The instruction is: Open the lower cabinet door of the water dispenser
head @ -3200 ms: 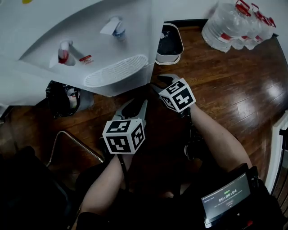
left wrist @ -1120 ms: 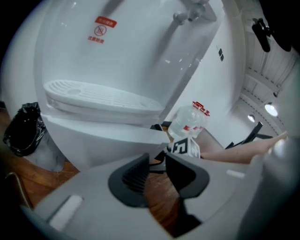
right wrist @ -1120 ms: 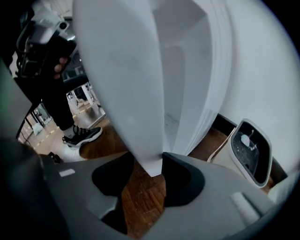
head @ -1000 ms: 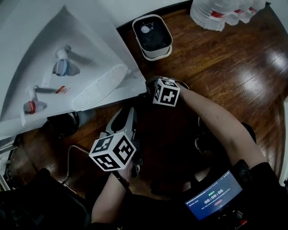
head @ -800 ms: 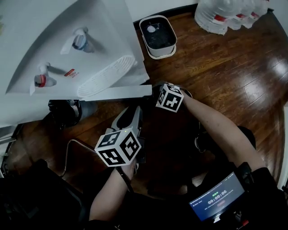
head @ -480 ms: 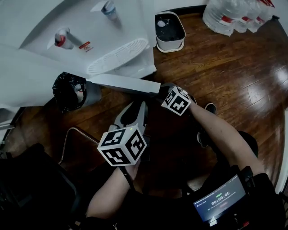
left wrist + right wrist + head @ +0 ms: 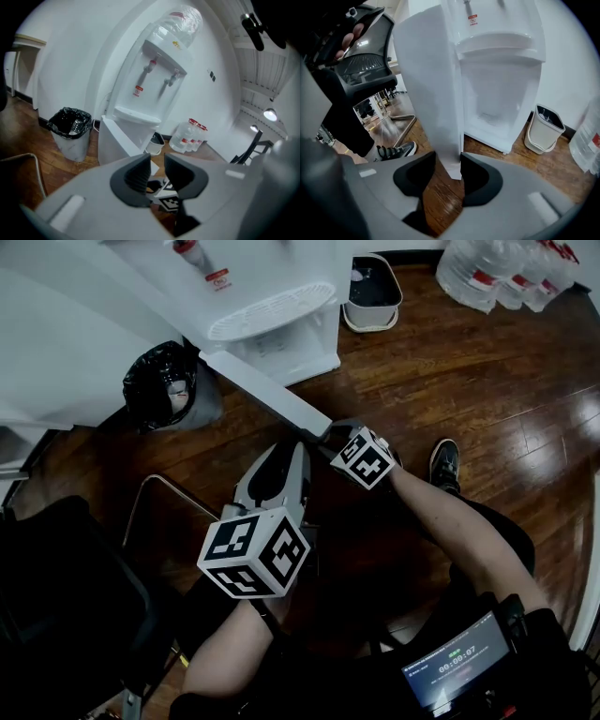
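Saw lower cabinet door [image 7: 267, 395] swung wide off water dispenser [image 7: 272, 310] front, interior exposed. Stood upright, long axis vertical, free edge pointing away from dispenser. Pinched that edge in right gripper [image 7: 448, 165], jaws closing on it, probably for leverage far from hinge. Held left gripper [image 7: 157, 165] slightly parted, empty, back from dispenser, presumably clear of swing path.

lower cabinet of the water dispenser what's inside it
In the right gripper view the cabinet shows bare white walls and floor, nothing clearly stored. The open door covers its left part, which cannot be checked.
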Demonstrator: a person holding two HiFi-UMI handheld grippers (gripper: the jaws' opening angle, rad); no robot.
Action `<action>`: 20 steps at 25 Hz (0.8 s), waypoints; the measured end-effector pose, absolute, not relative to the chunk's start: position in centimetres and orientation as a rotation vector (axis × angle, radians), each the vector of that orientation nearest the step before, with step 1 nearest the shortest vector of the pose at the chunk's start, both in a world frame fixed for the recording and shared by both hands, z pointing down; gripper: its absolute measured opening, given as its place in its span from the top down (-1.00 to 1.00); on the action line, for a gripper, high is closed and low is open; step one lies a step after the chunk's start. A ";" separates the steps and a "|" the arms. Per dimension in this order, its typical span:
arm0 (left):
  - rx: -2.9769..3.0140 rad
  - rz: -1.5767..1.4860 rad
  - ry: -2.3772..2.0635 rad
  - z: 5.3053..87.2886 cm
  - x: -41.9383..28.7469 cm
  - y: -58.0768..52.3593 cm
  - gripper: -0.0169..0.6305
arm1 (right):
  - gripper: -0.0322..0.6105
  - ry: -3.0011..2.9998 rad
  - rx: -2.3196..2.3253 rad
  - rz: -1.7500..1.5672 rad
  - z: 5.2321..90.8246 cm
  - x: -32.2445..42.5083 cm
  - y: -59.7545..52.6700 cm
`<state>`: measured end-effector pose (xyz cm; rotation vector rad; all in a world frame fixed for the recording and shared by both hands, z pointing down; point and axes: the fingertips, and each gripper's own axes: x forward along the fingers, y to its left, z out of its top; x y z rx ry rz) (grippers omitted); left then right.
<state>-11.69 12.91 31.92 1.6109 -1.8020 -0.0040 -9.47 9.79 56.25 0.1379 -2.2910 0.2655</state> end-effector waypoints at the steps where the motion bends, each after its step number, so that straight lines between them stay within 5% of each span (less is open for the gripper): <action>1: 1.602 -0.005 -1.809 31.9 -11.8 13.6 0.59 | 0.37 -2.299 0.147 0.282 56.1 -9.8 10.4; 20: 1.548 -0.032 -1.881 32.4 -12.3 20.7 0.60 | 0.37 -2.396 0.047 0.409 54.6 -15.5 19.5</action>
